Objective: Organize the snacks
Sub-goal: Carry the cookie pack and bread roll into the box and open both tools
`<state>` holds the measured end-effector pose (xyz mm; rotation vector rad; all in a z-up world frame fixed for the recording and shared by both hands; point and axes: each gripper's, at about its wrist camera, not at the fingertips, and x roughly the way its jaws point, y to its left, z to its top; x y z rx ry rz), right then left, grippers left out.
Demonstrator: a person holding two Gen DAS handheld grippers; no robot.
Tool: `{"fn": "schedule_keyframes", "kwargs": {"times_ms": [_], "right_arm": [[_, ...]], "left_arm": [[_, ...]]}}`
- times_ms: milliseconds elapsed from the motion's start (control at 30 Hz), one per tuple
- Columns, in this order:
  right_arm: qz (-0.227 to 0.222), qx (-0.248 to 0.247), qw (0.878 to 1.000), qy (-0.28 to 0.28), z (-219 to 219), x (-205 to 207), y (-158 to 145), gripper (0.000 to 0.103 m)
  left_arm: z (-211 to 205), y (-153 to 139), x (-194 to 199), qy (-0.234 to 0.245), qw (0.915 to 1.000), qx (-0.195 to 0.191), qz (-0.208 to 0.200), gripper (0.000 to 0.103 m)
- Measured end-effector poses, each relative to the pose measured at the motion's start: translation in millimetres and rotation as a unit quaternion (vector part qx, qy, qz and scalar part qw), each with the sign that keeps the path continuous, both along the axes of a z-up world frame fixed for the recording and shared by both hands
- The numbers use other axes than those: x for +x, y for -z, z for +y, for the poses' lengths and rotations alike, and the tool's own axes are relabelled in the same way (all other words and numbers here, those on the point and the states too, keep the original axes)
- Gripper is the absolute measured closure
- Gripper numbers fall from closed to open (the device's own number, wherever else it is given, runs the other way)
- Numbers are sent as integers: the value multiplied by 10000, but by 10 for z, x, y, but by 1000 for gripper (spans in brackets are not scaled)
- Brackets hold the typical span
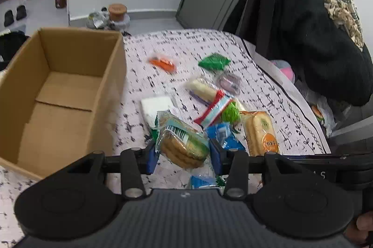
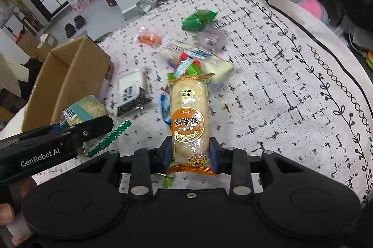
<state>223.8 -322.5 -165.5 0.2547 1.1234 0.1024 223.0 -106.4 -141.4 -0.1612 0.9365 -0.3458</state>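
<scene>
on a patterned tablecloth (image 1: 268, 75) strewn with snacks, two hand-held grippers each pinch a packet. much of the scene is hard to read: the far snacks are smeared by motion blur in both views, so the orange packet (image 1: 162, 63), the green packet (image 1: 214, 61) and a purplish wrapper (image 1: 229, 82) cannot be identified further. the black gripper housings cut off the lower part of each view, and the table's near edge is hidden beneath them.

the left gripper (image 1: 184, 158) has its blue pads closed on a green-wrapped cookie packet (image 1: 183, 139), which sticks out forward between the fingers; seen from the right wrist, only one corner of that packet (image 2: 80, 111) shows beyond the left gripper's (image 2: 77, 131) black finger. an open cardboard box (image 1: 58, 94) stands just left of the left gripper, its inside bare.

the right gripper (image 2: 190, 156) clamps the near end of an orange-labelled rice cracker packet (image 2: 189, 117), which lies lengthwise straight ahead of the fingers. from the left wrist the same packet (image 1: 260, 132) appears just right of the cookie packet. a white packet (image 1: 157, 108) and a heap of mixed wrappers (image 1: 216, 108) lie between the grippers and the far snacks.
</scene>
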Motion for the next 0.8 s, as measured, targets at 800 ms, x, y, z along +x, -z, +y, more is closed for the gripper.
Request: {"fn": "schedule_keyframes", "kwargs": {"times_ms": [800], "right_arm": [[-884,319,9944,-478,1023,149,-449,71]], "left_arm": [[932,-424,-139,-1059,9917,396,-618,59]]}}
